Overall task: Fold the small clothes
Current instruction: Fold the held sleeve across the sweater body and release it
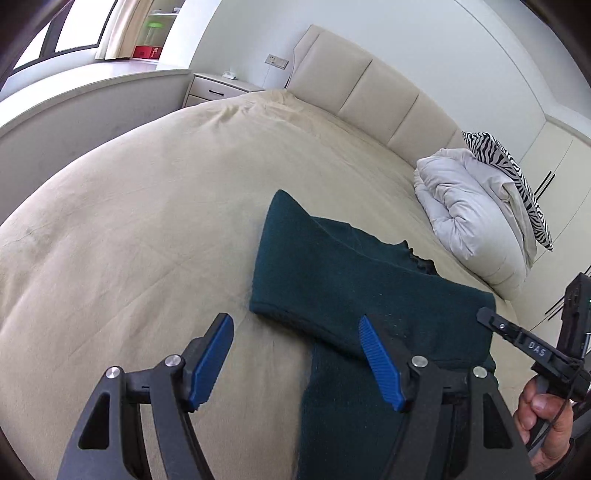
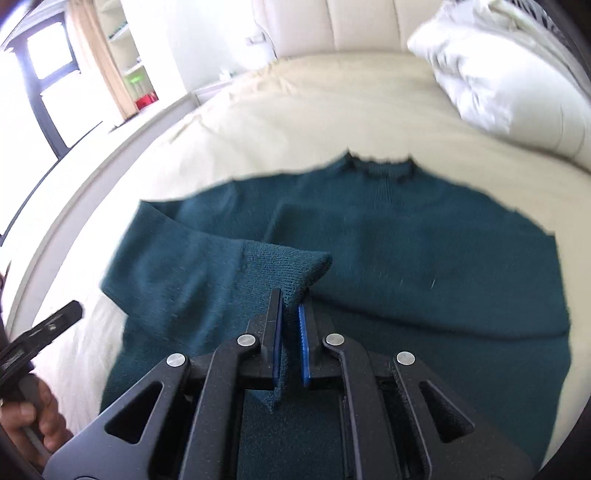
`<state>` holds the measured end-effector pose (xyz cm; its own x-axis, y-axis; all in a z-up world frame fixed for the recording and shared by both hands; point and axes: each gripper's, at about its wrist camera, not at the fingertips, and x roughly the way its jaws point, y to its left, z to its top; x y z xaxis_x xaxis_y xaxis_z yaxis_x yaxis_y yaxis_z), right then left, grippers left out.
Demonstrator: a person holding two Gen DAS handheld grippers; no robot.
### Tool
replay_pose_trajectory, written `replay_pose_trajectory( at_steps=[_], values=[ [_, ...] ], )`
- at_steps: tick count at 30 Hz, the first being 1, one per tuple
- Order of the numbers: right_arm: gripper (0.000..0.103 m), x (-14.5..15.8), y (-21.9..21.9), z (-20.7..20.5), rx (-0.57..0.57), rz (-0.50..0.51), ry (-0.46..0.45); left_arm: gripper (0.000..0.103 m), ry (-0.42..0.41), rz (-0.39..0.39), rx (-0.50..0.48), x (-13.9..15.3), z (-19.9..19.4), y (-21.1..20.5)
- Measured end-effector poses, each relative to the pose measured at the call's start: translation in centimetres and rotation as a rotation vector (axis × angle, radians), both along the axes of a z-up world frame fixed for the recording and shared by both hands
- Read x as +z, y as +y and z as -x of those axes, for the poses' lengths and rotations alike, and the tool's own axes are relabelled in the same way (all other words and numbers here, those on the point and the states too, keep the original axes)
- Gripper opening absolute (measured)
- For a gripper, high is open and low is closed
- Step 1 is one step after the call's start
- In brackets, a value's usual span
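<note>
Your right claw is clamped on the cuff end of the dark teal sweater's sleeve; the knit is pinched between the two blue pads, with a corner of fabric hanging below them toward 6 o'clock. The sleeve runs from the claw out to about 9 o'clock and is raised over the body of the sweater. The sweater lies spread on the cream bed, its ruffled collar toward 12 o'clock, pointing at the padded headboard.

Your left claw stands wide open with nothing between its blue pads. It hovers over the bed; in the left wrist view its right finger overlaps the sweater's near edge, while its left finger is over bare sheet. In that view the sweater fills the stretch from the centre toward 5 o'clock, with a folded point rising toward 12 o'clock.

At 4 o'clock in the same view your right hand grips the handle of the other tool. A bundled white duvet with a zebra-print pillow on it sits at 2 o'clock, apart from the sweater. A nightstand stands at 11 o'clock beside the headboard.
</note>
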<state>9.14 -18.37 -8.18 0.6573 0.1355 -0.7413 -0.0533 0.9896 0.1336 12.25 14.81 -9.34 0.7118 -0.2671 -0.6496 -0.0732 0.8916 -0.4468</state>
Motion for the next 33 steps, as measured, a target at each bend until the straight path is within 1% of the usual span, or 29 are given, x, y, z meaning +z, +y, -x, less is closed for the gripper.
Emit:
replay_pose_trajectory(
  at_steps=[3,5,7,9,11,13,15,17,20,21,23,24,26,28,29,31,33],
  values=[
    [0.006,2.3,-1.8,-0.3,0.001,-0.008,-0.054,0.073,0.004,0.012,0.002,0.1,-2.4,0.2],
    [0.006,2.8,-3.7,-1.4,-0.019,-0.011,-0.064,0.073,0.026,0.000,0.011,-0.2,-4.4,0.3],
    [0.006,2.5,-5.8,-2.8,-0.033,-0.013,-0.058,0.073,0.044,-0.007,0.012,-0.6,-6.2,0.2],
    [0.006,1.5,-7.8,-4.2,-0.061,-0.006,-0.035,0.072,0.065,-0.031,0.013,-1.1,-7.9,-0.1],
    [0.006,-0.4,-10.1,-5.6,-0.108,-0.011,0.000,0.072,0.101,-0.037,0.007,-1.9,-9.7,-0.5],
    [0.006,-2.8,-12.3,-6.6,-0.152,-0.051,0.048,0.072,0.127,-0.046,-0.007,-2.5,-11.2,-1.1],
    [0.006,-4.7,-13.8,-7.0,-0.184,-0.072,0.076,0.072,0.146,-0.075,-0.030,-3.0,-12.3,-2.1],
    [0.006,-6.2,-14.4,-7.4,-0.188,-0.085,0.083,0.072,0.163,-0.111,-0.046,-3.4,-13.1,-3.1],
    [0.006,-7.0,-15.2,-7.1,-0.201,-0.113,0.077,0.072,0.167,-0.139,-0.064,-3.6,-13.9,-4.1],
    [0.006,-7.0,-15.4,-7.1,-0.204,-0.122,0.070,0.069,0.168,-0.152,-0.067,-3.7,-14.2,-4.4],
    [0.006,-6.8,-15.6,-6.5,-0.218,-0.131,0.052,0.054,0.172,-0.171,-0.072,-4.0,-14.8,-4.9],
    [0.006,-6.7,-15.6,-5.9,-0.227,-0.135,0.045,0.051,0.175,-0.179,-0.073,-4.1,-15.0,-5.0],
    [0.006,-6.5,-15.9,-5.5,-0.252,-0.138,0.038,0.038,0.169,-0.197,-0.072,-4.3,-15.2,-5.2],
    [0.006,-6.6,-16.3,-5.2,-0.265,-0.145,0.046,0.032,0.167,-0.213,-0.083,-4.5,-15.4,-5.5],
    [0.006,-6.9,-16.4,-5.2,-0.267,-0.147,0.060,0.029,0.161,-0.234,-0.089,-4.6,-15.4,-5.7],
    [0.006,-7.9,-16.5,-5.5,-0.268,-0.131,0.090,0.027,0.150,-0.270,-0.104,-4.9,-15.4,-6.1],
    [0.006,-8.5,-16.9,-5.6,-0.274,-0.152,0.093,0.024,0.146,-0.263,-0.103,-5.0,-15.3,-5.8]
  ],
)
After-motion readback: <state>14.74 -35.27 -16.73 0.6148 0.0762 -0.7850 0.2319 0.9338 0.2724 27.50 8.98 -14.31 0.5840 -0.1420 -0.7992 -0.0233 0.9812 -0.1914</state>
